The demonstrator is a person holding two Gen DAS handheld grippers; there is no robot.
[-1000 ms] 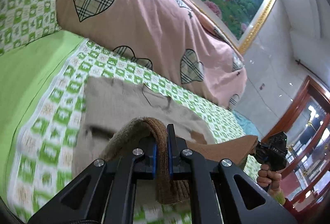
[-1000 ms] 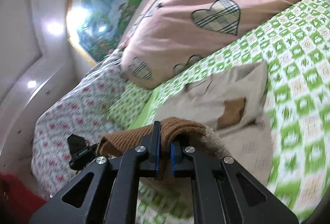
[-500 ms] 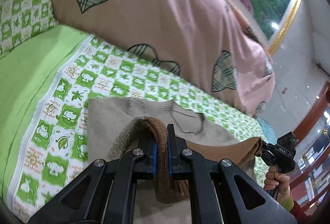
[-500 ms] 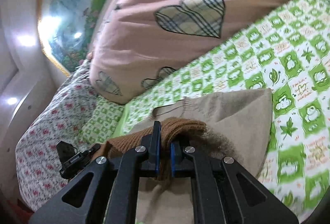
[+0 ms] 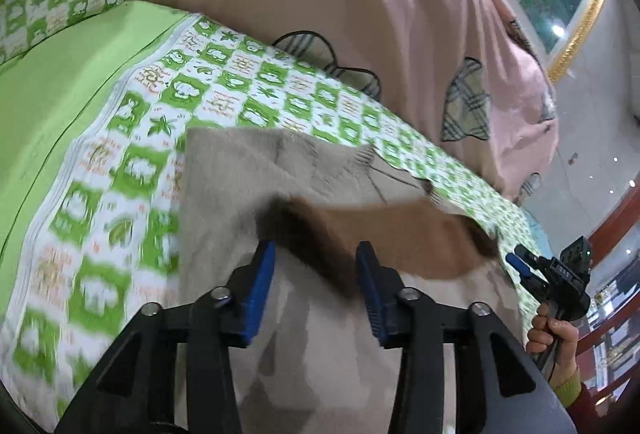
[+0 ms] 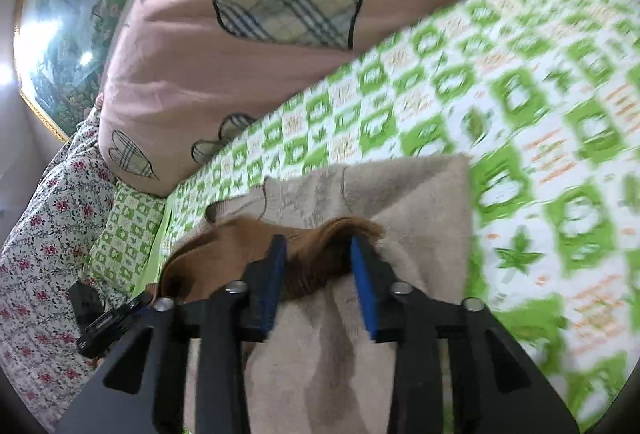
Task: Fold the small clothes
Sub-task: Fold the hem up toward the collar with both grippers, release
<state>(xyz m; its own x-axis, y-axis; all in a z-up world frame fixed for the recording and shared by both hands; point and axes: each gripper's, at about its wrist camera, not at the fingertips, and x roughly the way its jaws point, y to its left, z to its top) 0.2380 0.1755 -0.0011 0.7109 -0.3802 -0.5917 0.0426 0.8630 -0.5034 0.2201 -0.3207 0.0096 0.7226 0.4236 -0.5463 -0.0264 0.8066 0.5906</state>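
Both grippers have let go since 0.5 s ago: then each was pinched on the brown ribbed hem of the sweater, now the left gripper (image 5: 316,266) and the right gripper (image 6: 318,258) both stand spread, jaws apart with the brown hem (image 5: 384,238) lying loose between and just ahead of them; nothing is pinched in either view. Sweater (image 5: 240,202), beige with a brown band, lies flat on the green checked bedsheet (image 5: 132,138), its lower edge brought up over the body so the hem sits just below the neckline (image 5: 332,162); the fold looks like 1 half-fold, judged done or nearly so. Pink quilt (image 5: 360,14) with plaid hearts lies beyond the sweater, well apart from it; a flowered cover (image 6: 36,234) shows at the left of the right wrist view. Key relation: hem band runs crosswise, from the left gripper toward the right gripper (image 5: 560,270), which is seen at its far end in the left wrist view; each gripper is near its own end of the band, neither nearer overall. Judgement: next fold would likely go across that long axis, side to side; the loose hem corner may slip or curl back if dragged. Motion blur on sheet; fine detail of knit unclear.
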